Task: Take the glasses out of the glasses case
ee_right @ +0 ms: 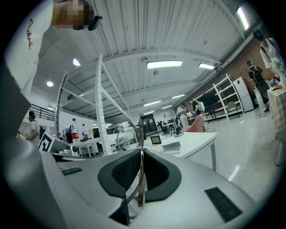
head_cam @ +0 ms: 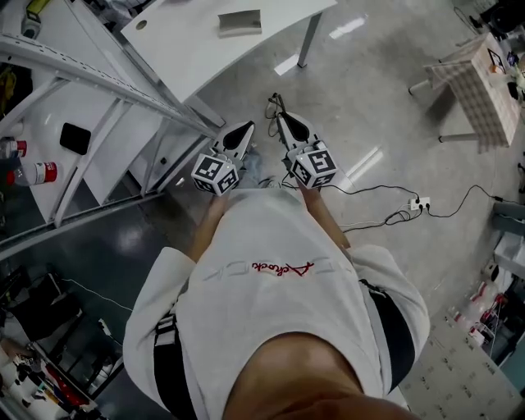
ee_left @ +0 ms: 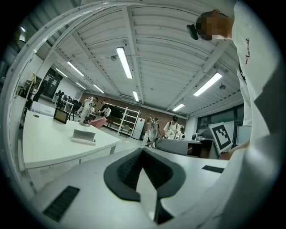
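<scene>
In the right gripper view my right gripper [ee_right: 142, 152] is shut on the thin metal-framed glasses [ee_right: 134, 134], whose frame sticks up and out past the jaw tips. In the head view this gripper [head_cam: 279, 116] is held in front of my chest over the floor, with the glasses [head_cam: 273, 100] showing as a thin wire at its tip. My left gripper [head_cam: 246, 125] is close beside it on the left; in its own view the left gripper [ee_left: 143, 150] has its pads together and nothing between them. The grey glasses case [head_cam: 239, 22] lies on the white table [head_cam: 189, 49], apart from both grippers.
White metal shelving [head_cam: 98, 98] stands to the left with bottles [head_cam: 33, 174] on it. Cables and a power strip [head_cam: 418, 203] lie on the floor at the right. A small table with a checked cloth [head_cam: 480, 90] stands far right. Several people [ee_left: 172, 129] stand in the background.
</scene>
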